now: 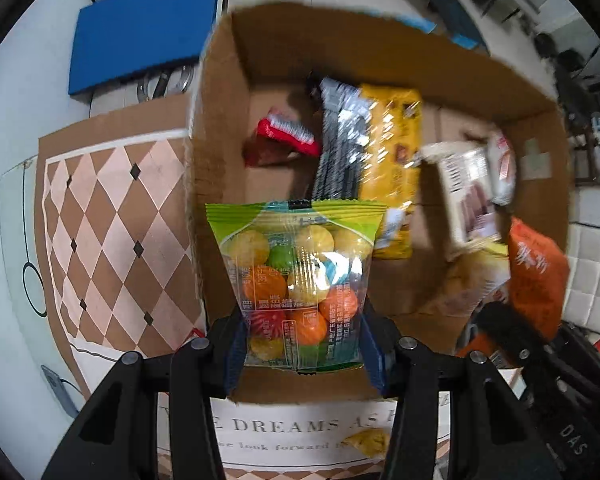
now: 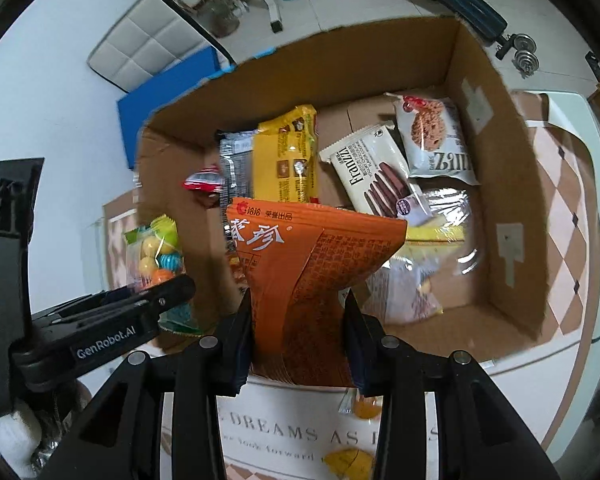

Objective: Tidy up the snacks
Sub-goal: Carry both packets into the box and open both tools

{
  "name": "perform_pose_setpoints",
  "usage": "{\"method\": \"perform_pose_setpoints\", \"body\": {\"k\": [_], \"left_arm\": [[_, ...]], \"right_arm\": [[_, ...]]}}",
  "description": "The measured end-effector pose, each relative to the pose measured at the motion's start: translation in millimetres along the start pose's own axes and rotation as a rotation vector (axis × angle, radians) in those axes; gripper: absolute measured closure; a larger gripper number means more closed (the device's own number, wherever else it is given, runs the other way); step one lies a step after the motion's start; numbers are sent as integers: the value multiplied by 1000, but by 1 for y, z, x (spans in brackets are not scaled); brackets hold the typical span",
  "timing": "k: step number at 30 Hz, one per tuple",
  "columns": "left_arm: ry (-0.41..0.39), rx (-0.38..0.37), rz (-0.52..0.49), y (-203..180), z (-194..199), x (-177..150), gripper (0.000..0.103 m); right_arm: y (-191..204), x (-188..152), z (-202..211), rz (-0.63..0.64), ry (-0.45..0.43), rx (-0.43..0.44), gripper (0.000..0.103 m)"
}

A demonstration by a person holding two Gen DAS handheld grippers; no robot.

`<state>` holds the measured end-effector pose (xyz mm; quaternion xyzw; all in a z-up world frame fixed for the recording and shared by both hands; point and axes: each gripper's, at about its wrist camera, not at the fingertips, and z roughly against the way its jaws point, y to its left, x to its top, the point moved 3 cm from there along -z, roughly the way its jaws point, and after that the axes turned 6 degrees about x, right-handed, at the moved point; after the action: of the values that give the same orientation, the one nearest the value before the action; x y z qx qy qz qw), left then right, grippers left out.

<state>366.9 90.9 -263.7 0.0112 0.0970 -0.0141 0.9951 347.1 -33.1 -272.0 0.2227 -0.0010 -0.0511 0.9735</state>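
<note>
Left wrist: clear green-topped candy bag (image 1: 300, 284) shows multicolored balls.

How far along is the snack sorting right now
Done: several packs already lie in the cardboard box, including the yellow pack and Franzzi pack. In hand: the left gripper holds the candy bag, the right gripper the orange bag, both over the box. Left: small yellow snacks remain on the mat.

Bright light, wrapper glare, motion blur, fisheye warp.
</note>
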Motion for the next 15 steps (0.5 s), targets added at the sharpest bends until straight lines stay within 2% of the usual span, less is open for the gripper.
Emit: {"method": "perform_pose_setpoints", "body": {"k": [2, 4, 5, 6, 8, 15], "left_arm": [[24, 15, -3, 1, -12, -1, 56], [-3, 40, 2, 1, -21, 1, 56], [-1, 45, 1, 2, -24, 2, 53], [4, 39, 4, 2, -27, 1, 50], [5, 13, 18, 3, -30, 1, 47], [-26, -3, 20, 1, -26, -6, 33]], "right_arm": [[-3, 3, -15, -6, 32, -3, 60], [-7, 8, -38, -11, 91, -41, 49], [-8, 8, -46, -5, 119, -51, 26], [-9, 8, -52, 4, 137, -56, 13], [-10, 6, -58, 14, 147, -77, 13], [-19, 4, -55, 12, 138, -119, 12]]}}
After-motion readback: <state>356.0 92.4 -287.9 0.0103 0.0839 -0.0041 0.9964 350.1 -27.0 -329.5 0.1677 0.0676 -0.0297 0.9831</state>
